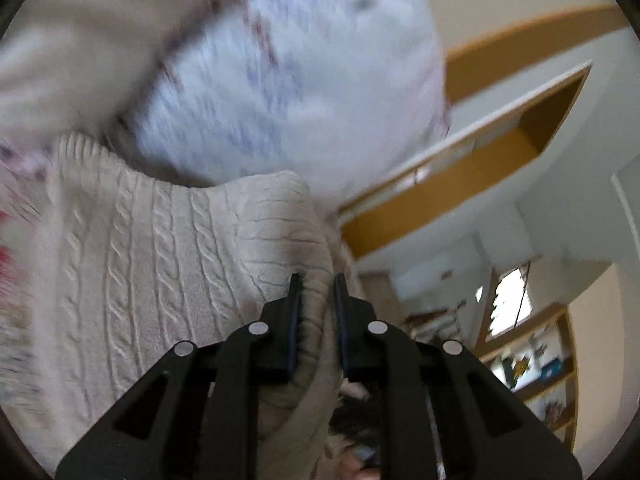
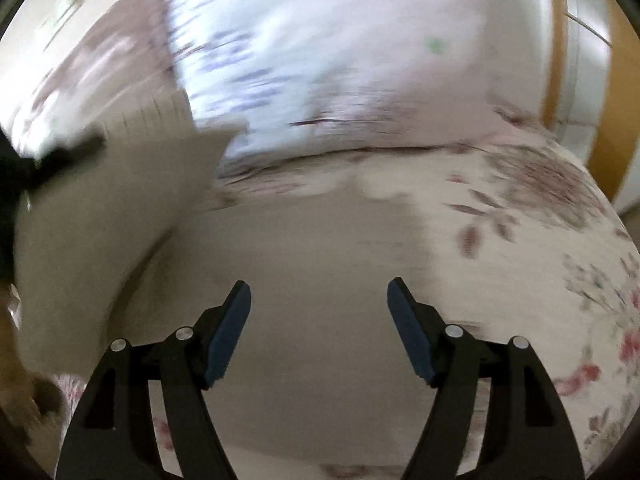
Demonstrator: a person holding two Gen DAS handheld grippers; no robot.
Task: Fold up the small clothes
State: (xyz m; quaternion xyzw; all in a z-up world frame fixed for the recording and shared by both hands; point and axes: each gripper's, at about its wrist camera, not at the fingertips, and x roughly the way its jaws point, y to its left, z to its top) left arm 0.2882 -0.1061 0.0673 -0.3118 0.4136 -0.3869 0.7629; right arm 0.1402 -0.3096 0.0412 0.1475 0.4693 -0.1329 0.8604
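A cream cable-knit sweater (image 1: 152, 264) fills the lower left of the left wrist view. My left gripper (image 1: 318, 280) is shut on a bunched fold of it, which hangs between and below the fingers. In the right wrist view the same sweater (image 2: 320, 264) lies spread on the bed, with one part lifted at the left edge (image 2: 100, 184) by the blurred left gripper. My right gripper (image 2: 319, 286) hovers over the flat knit, jaws wide apart and nothing between them.
The bed carries a floral bedspread (image 2: 540, 208) and a pale printed pillow or quilt (image 1: 288, 64) at the back. A wooden-trimmed wardrobe (image 1: 500, 152) and shelves (image 1: 536, 368) stand to the right. A person's hand (image 2: 16, 380) shows at the left edge.
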